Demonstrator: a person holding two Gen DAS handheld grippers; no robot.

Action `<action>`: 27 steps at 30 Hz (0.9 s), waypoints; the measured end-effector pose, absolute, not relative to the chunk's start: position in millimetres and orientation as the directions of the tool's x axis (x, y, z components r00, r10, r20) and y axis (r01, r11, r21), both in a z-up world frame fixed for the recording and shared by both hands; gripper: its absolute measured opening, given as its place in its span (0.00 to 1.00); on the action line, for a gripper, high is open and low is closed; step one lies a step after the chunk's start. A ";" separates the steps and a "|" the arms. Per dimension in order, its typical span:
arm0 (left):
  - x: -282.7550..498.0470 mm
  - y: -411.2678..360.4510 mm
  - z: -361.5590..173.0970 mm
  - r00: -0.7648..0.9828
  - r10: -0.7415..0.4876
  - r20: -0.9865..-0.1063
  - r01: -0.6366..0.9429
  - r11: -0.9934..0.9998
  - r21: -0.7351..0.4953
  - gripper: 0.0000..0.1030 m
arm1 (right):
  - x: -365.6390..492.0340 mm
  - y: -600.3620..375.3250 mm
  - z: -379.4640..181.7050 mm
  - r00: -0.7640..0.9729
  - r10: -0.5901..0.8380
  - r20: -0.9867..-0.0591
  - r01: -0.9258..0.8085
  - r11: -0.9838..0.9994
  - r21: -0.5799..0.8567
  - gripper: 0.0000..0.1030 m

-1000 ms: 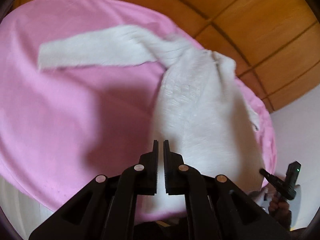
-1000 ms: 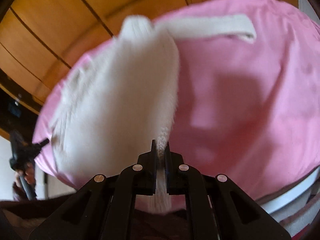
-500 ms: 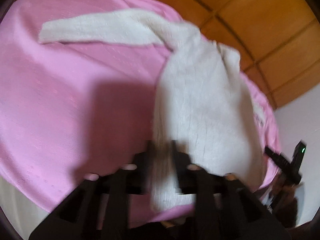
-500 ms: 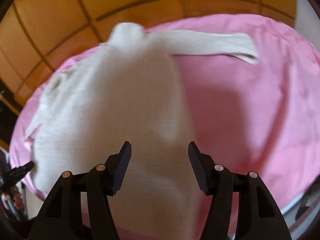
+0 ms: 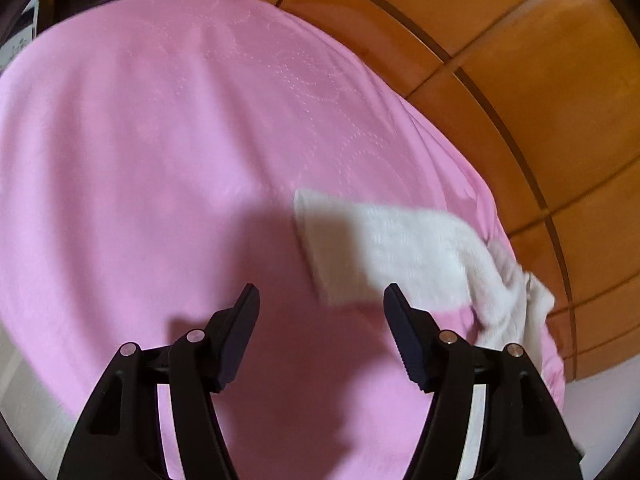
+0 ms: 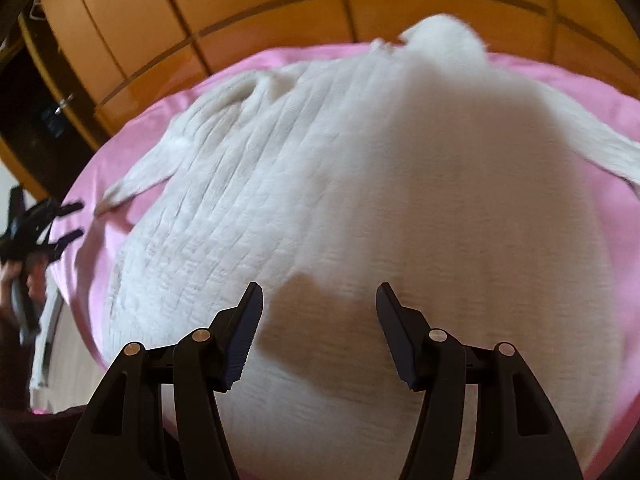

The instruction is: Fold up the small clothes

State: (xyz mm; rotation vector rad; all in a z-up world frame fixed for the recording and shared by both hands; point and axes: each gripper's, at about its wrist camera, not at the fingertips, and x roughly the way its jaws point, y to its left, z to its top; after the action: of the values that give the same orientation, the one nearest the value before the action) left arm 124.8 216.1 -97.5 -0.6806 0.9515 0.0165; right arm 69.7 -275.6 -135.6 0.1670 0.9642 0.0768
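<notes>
A white knitted sweater (image 6: 340,184) lies spread on a pink bedspread (image 6: 608,112). My right gripper (image 6: 319,300) is open and empty, hovering just above the sweater's body. In the left wrist view only one sleeve (image 5: 384,248) shows, stretched out flat on the pink bedspread (image 5: 160,140), with bunched white knit (image 5: 516,296) at the right edge. My left gripper (image 5: 320,300) is open and empty, just below and left of the sleeve's cuff end. The left gripper (image 6: 40,224) also shows at the far left of the right wrist view, held in a hand.
Orange wooden panelling (image 5: 520,60) runs behind the bed and shows too in the right wrist view (image 6: 200,8). The bed's edge drops off at the lower left (image 5: 24,380).
Both grippers opened and let go of the sweater, which now lies flat. My left gripper swung left, away from the body, toward the outstretched sleeve.
</notes>
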 end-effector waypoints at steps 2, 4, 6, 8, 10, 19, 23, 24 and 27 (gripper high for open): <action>143.9 217.4 -104.8 0.575 -0.272 -0.771 -0.303 0.805 -0.510 0.39 | 69.3 -269.6 -139.4 0.572 0.129 -0.810 0.002 0.987 0.159 0.65; 164.2 209.0 -117.5 0.529 -0.294 -0.796 -0.274 0.828 -0.489 0.05 | 67.2 -268.1 -141.9 0.576 0.126 -0.808 -0.003 0.988 0.152 0.67; 178.0 207.0 -109.6 0.543 -0.283 -0.790 -0.258 0.840 -0.478 0.04 | 66.2 -269.1 -143.2 0.577 0.125 -0.807 -0.001 0.988 0.152 0.67; 183.0 215.4 -79.0 0.615 -0.246 -0.749 -0.233 0.851 -0.471 0.04 | 66.2 -270.4 -144.3 0.576 0.129 -0.807 0.003 0.987 0.160 0.68; 186.8 231.2 -42.0 0.691 -0.170 -0.703 -0.228 0.871 -0.435 0.04 | 66.4 -270.4 -143.6 0.573 0.130 -0.809 0.006 0.987 0.163 0.69; 213.5 275.9 49.1 0.775 0.183 -0.605 -0.312 0.943 -0.114 0.04 | 68.9 -263.8 -146.4 0.574 0.107 -0.812 0.012 0.990 0.139 0.75; 234.2 270.4 5.3 0.689 0.242 -0.684 -0.335 0.942 -0.004 0.05 | 68.6 -260.1 -146.8 0.568 0.095 -0.817 0.003 0.993 0.117 0.76; 238.2 271.1 -13.6 0.648 0.254 -0.718 -0.350 0.937 0.015 0.05 | 69.0 -260.9 -146.6 0.566 0.097 -0.818 0.006 0.993 0.122 0.76; 244.3 276.5 -64.2 0.487 0.295 -0.822 -0.397 0.913 0.092 0.09 | 69.7 -262.3 -146.3 0.565 0.096 -0.820 0.008 0.993 0.122 0.76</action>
State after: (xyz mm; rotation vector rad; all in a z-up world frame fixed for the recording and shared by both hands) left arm 244.3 276.5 -64.2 -0.1152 0.9757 0.4215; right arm 69.7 -262.3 -146.3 0.1162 0.9697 0.0523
